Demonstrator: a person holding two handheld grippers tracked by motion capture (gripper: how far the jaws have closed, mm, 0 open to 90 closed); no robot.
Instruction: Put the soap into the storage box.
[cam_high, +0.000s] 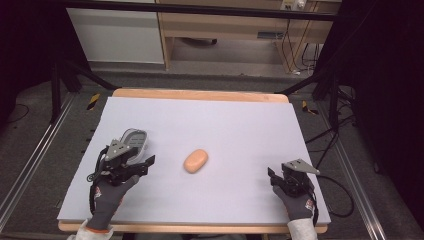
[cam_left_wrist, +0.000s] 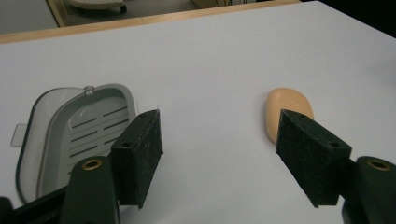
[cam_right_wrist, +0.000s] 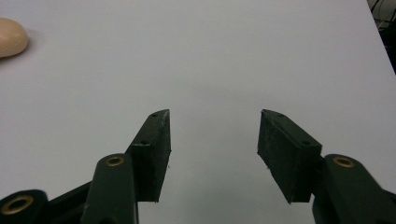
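Note:
A peach oval bar of soap (cam_high: 195, 161) lies near the middle of the white mat (cam_high: 225, 125). Left of it sits a grey slotted soap dish (cam_high: 134, 140), holding nothing. My left gripper (cam_high: 137, 159) is just in front of the dish, left of the soap. In the left gripper view my left gripper (cam_left_wrist: 217, 121) is open with bare mat between its jaws; the dish (cam_left_wrist: 79, 126) lies beyond the left jaw, and the right jaw partly hides the soap (cam_left_wrist: 287, 105). My right gripper (cam_high: 276, 176) rests near the front right. My right gripper (cam_right_wrist: 214, 119) is open and holds nothing, with the soap (cam_right_wrist: 10, 36) far off.
The mat covers a wooden table whose edge (cam_high: 200, 94) shows at the back. Black frame bars (cam_high: 65, 75) stand at the sides. Cables (cam_high: 340, 200) trail on the floor to the right. Wooden furniture (cam_high: 225, 25) stands behind the table.

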